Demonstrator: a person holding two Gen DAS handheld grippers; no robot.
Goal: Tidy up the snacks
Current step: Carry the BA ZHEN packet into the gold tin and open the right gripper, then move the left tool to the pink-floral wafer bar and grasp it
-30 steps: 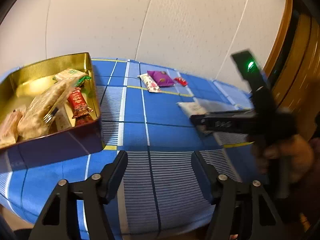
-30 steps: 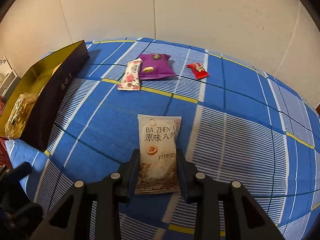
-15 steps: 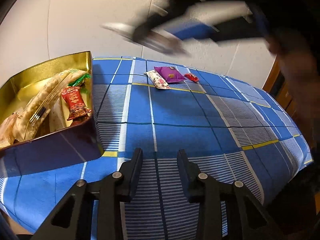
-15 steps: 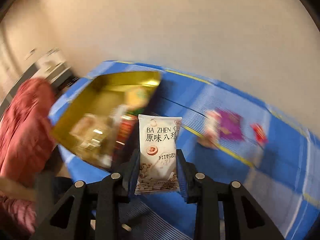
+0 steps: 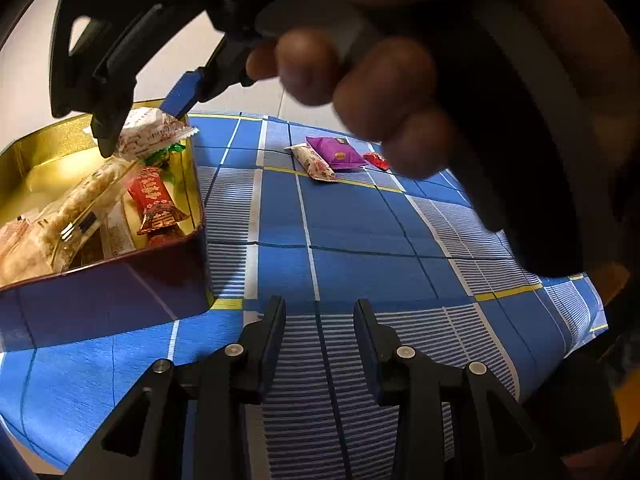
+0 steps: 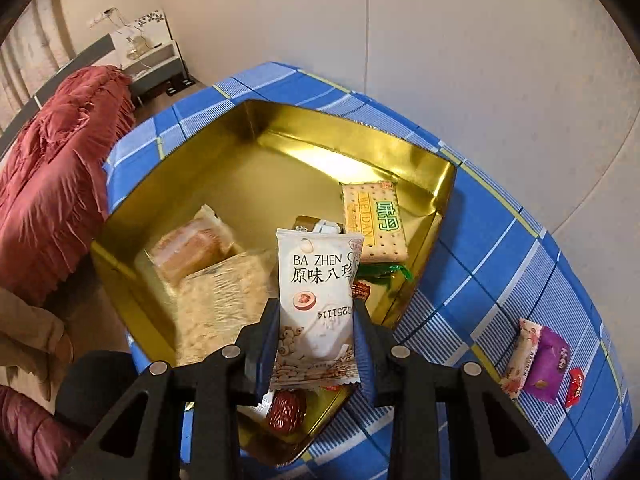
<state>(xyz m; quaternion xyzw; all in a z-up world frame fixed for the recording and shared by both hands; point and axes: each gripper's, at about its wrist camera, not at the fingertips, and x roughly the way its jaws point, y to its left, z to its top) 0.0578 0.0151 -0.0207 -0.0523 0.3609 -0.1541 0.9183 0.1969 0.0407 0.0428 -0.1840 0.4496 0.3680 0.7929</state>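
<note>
My right gripper (image 6: 316, 320) is shut on a white snack packet (image 6: 316, 300) with printed characters and holds it just above the open gold tin (image 6: 360, 132). In the left wrist view that packet (image 5: 152, 132) hangs over the tin's (image 5: 100, 292) far corner. The tin holds a cracker pack (image 6: 374, 220), pale rice-cake packs (image 6: 224, 300), a red candy (image 5: 152, 192) and a red date (image 6: 286, 408). My left gripper (image 5: 320, 312) hovers low over the blue checked cloth beside the tin, its jaws a narrow gap apart and empty.
A pink-white packet (image 5: 316, 162), a purple packet (image 5: 336, 152) and a small red candy (image 5: 376, 160) lie together at the far side of the cloth. The person's hand (image 5: 360, 72) on the right gripper fills the top of the left view. A red quilt (image 6: 52, 184) lies beyond the table.
My right gripper lifted the white packet off the cloth and carried it left over the tin. The left jaws narrowed from wide to a small gap. The left hand stayed put.
</note>
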